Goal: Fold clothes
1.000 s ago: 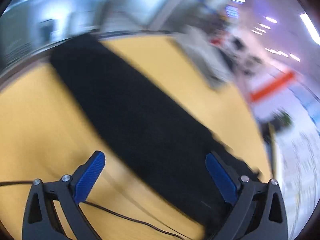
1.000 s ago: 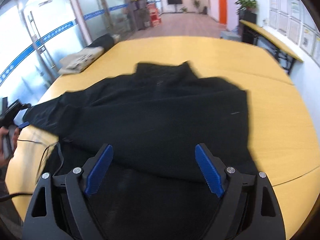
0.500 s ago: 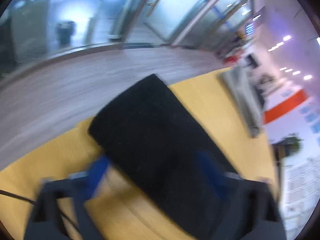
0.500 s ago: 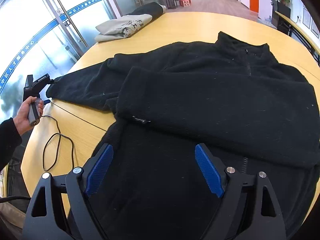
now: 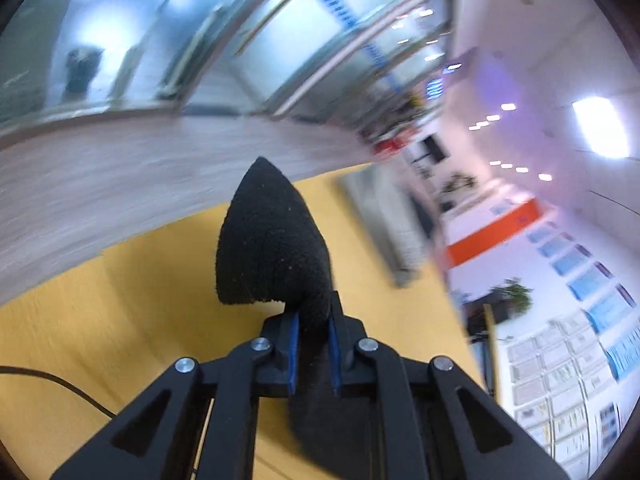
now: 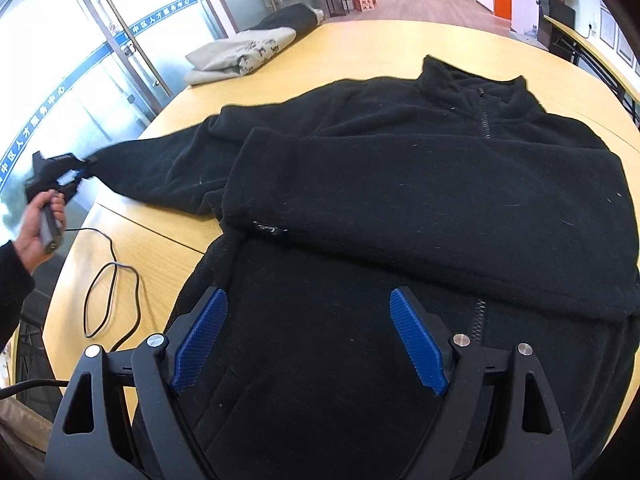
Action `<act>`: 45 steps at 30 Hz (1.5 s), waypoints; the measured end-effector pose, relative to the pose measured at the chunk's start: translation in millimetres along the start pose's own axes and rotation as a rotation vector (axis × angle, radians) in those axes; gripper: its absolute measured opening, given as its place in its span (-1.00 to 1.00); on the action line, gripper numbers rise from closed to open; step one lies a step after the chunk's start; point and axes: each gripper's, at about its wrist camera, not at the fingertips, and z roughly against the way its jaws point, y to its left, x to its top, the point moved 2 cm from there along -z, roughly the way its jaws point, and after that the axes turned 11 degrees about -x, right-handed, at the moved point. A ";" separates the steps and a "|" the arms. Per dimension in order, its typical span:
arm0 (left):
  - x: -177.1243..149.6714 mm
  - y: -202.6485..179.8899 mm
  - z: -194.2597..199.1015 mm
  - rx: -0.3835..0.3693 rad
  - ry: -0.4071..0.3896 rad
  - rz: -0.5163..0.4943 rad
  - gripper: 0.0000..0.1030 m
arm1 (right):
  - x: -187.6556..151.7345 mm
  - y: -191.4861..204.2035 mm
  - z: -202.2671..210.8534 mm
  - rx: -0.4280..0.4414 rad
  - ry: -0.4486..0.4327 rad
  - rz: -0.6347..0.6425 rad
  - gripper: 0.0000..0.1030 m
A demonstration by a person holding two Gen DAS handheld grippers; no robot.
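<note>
A black fleece zip jacket (image 6: pixel 400 208) lies front up on the yellow table (image 6: pixel 380 44). Its one sleeve is folded across the chest (image 6: pixel 420 200). The other sleeve (image 6: pixel 160 168) stretches out to the left. My left gripper (image 5: pixel 312 344) is shut on that sleeve's cuff (image 5: pixel 272 248), which bunches up past the fingertips; it also shows at the table's left edge in the right wrist view (image 6: pixel 86 164). My right gripper (image 6: pixel 308 332) is open and empty, just above the jacket's lower front.
A folded grey and a dark garment (image 6: pixel 248 50) lie at the table's far left; they show blurred in the left wrist view (image 5: pixel 388 220). A black cable (image 6: pixel 108 300) loops on the table at left. Glass doors stand behind.
My left gripper went to the sleeve's end and shut on the cuff. My right gripper moved in closer over the jacket and stayed open.
</note>
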 end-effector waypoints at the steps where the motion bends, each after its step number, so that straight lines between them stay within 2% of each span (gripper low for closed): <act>1: -3.8 -25.4 10.9 -0.038 -0.016 -0.028 -0.77 | -1.1 -5.2 5.3 0.007 -0.009 -0.011 0.66; 5: -29.9 -139.3 69.8 -0.191 -0.084 -0.146 -0.77 | 1.1 -27.9 32.5 0.035 -0.063 -0.048 0.66; 6: -35.6 -158.5 85.4 -0.205 -0.109 -0.157 -0.77 | 2.6 -34.1 41.0 0.040 -0.081 -0.055 0.66; 8: -46.8 -195.1 116.4 -0.227 -0.161 -0.175 -0.77 | 5.1 -49.1 60.4 0.050 -0.118 -0.065 0.66; 10: -56.4 -217.0 136.7 -0.208 -0.194 -0.182 -0.77 | 5.8 -67.8 79.2 0.059 -0.150 -0.083 0.66; 12: -68.2 -235.6 141.0 -0.194 -0.184 -0.200 -0.77 | 3.6 -85.7 93.6 0.058 -0.173 -0.102 0.66; 14: -87.3 -259.3 134.9 -0.214 -0.145 -0.237 -0.77 | -2.1 -107.3 105.5 0.046 -0.193 -0.126 0.66; 16: -115.8 -293.1 122.3 -0.260 -0.095 -0.296 -0.77 | -8.8 -126.7 113.5 0.034 -0.197 -0.155 0.66; 21: -202.4 -367.1 83.5 -0.433 0.079 -0.387 -0.77 | -29.6 -168.8 137.3 -0.001 -0.220 -0.199 0.66; 24: -269.1 -404.5 51.3 -0.535 0.234 -0.415 -0.77 | -38.5 -189.7 150.4 -0.021 -0.236 -0.219 0.66; 27: -343.1 -427.7 14.1 -0.590 0.409 -0.430 -0.77 | -46.6 -213.8 164.3 -0.037 -0.257 -0.259 0.66; 30: -416.9 -437.1 -30.1 -0.609 0.582 -0.434 -0.77 | -51.4 -237.0 175.1 -0.046 -0.277 -0.311 0.66; 35: -510.2 -424.4 -81.1 -0.556 0.747 -0.502 -0.77 | -54.4 -274.5 182.1 -0.056 -0.295 -0.383 0.69; 38: -562.7 -414.2 -112.6 -0.518 0.841 -0.541 -0.70 | -49.0 -297.7 172.4 -0.006 -0.275 -0.436 0.84; 40: -582.3 -400.5 -120.9 -0.463 0.899 -0.596 -0.70 | -44.0 -314.3 157.1 0.045 -0.242 -0.492 0.88; 41: -578.8 -396.3 -116.5 -0.464 0.908 -0.587 -0.69 | -42.6 -320.7 149.5 0.067 -0.223 -0.518 0.91; 43: -566.1 -394.0 -103.2 -0.485 0.907 -0.579 -0.58 | -41.0 -330.2 124.7 0.138 -0.161 -0.572 0.96; 45: -548.4 -398.3 -85.8 -0.525 0.886 -0.587 -0.36 | -42.5 -332.5 100.9 0.184 -0.098 -0.605 0.97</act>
